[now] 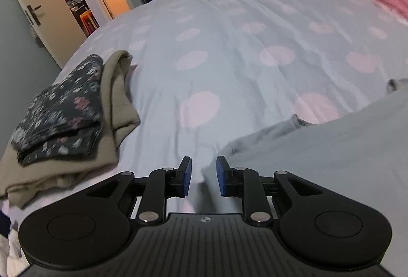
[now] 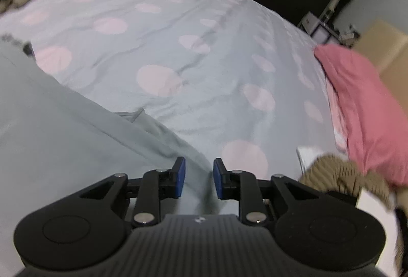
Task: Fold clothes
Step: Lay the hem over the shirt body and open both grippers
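A pale grey garment [image 1: 331,149] lies spread on the bed, at the lower right of the left wrist view and the left of the right wrist view [image 2: 63,136]. My left gripper [image 1: 204,176] is open, its blue pads apart just above the bedcover at the garment's left edge. My right gripper [image 2: 196,178] is open, with the garment's right edge running between its jaws. Neither holds cloth.
The bed has a pale cover with pink dots [image 1: 229,47]. A folded dark floral garment [image 1: 61,111] lies on a folded beige one [image 1: 119,103] at the bed's left edge. A pink pillow [image 2: 362,103] and a tan ribbed garment [image 2: 341,177] lie right. An open door [image 1: 38,9] stands left.
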Demonstrator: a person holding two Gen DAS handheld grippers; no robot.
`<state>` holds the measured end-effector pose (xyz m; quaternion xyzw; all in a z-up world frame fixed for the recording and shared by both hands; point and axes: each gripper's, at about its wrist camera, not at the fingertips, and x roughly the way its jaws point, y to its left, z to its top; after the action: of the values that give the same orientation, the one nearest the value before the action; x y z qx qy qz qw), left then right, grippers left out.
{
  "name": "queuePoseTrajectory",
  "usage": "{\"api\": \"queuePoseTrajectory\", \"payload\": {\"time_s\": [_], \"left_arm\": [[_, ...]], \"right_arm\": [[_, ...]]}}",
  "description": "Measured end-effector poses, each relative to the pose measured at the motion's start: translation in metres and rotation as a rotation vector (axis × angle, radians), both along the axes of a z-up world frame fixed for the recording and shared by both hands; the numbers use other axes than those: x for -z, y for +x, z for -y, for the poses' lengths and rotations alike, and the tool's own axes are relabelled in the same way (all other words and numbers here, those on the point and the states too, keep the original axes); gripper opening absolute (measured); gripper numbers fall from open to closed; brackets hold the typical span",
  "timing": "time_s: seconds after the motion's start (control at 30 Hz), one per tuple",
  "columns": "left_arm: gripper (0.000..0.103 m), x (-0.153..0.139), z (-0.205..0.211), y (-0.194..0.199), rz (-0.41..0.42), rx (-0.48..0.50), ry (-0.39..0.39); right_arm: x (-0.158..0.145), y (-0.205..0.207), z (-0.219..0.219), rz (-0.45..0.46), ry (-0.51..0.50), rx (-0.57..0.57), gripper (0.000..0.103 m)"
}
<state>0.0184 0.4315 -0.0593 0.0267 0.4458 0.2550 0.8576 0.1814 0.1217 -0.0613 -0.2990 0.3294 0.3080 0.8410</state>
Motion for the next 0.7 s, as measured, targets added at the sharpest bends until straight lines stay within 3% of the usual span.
{"api": "queuePoseTrajectory", "payload": {"time_s": [0.13, 0.3, 0.4, 0.6, 0.7], "left_arm": [[0.019, -0.011, 0.023, -0.045, -0.007, 0.068, -0.015], [0.020, -0.016, 0.055, -0.100, -0.053, 0.147, -0.025], [0.027, -0.010, 0.071, -0.127, -0.077, 0.153, -0.067], [0.031, 0.011, 0.098, -0.149, -0.121, 0.185, -0.091], [0.032, 0.026, 0.106, -0.149, -0.137, 0.203, -0.085]], "right_arm": [[-0.013, -0.026, 0.040, -0.101, 0.078, 0.016, 0.025], [-0.015, -0.078, 0.082, -0.188, 0.088, 0.000, 0.026], [-0.013, -0.109, 0.102, -0.223, 0.078, -0.014, 0.029], [0.001, -0.153, 0.134, -0.271, 0.085, 0.008, 0.033], [0.012, -0.164, 0.139, -0.249, 0.070, -0.026, 0.034]]}}
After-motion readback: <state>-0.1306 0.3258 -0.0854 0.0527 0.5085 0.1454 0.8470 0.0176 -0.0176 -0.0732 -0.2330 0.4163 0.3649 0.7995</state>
